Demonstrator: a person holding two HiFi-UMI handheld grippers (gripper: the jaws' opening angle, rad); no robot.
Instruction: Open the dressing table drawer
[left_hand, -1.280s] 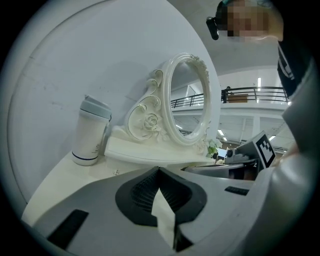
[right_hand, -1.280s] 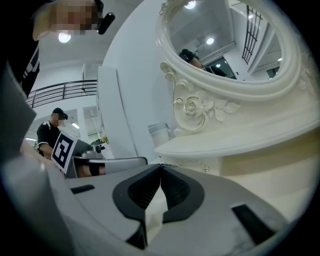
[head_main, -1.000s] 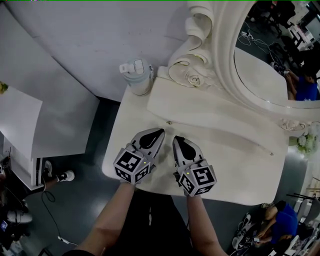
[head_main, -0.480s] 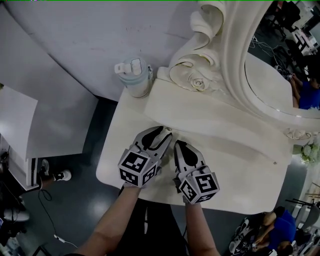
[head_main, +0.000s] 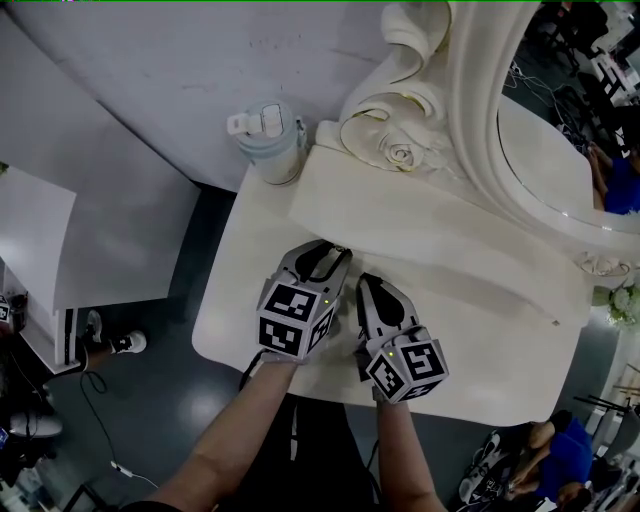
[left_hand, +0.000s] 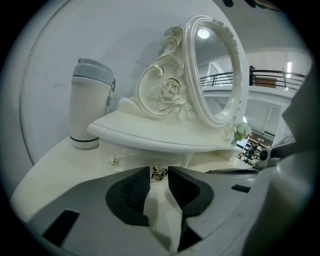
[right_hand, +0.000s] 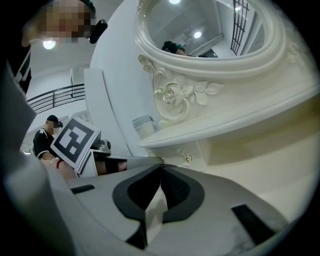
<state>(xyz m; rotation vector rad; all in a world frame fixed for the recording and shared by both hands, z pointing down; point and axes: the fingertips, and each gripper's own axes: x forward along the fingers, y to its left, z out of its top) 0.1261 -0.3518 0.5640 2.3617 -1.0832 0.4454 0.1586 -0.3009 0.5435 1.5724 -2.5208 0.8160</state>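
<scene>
The left gripper (left_hand: 159, 176) has its jaws drawn in to a narrow gap, with the small gold drawer knob (left_hand: 159, 172) held between the tips. In the head view this gripper (head_main: 335, 252) points at the front of the raised drawer unit (head_main: 420, 215), with the knob (head_main: 341, 249) at its tip. The drawer front (left_hand: 140, 154) sits closed, under the overhanging top of the unit. A second small knob (left_hand: 113, 161) shows on the same front, to the left of the gripped one.

The right gripper (right_hand: 161, 167) has its jaws together at the tips, with nothing between them. It (head_main: 368, 285) lies just beside the left gripper, low over the dressing table top (head_main: 235, 300), pointing toward the same unit.

A pale lidded tumbler (head_main: 268, 140) stands upright on the table's back left corner, just beside the left end of the drawer unit. Behind the unit rises the oval mirror (head_main: 560, 140) in a carved white frame with a rose ornament (head_main: 402, 153) at its base. Small white flowers (left_hand: 241, 131) stand near the mirror's far side.
</scene>
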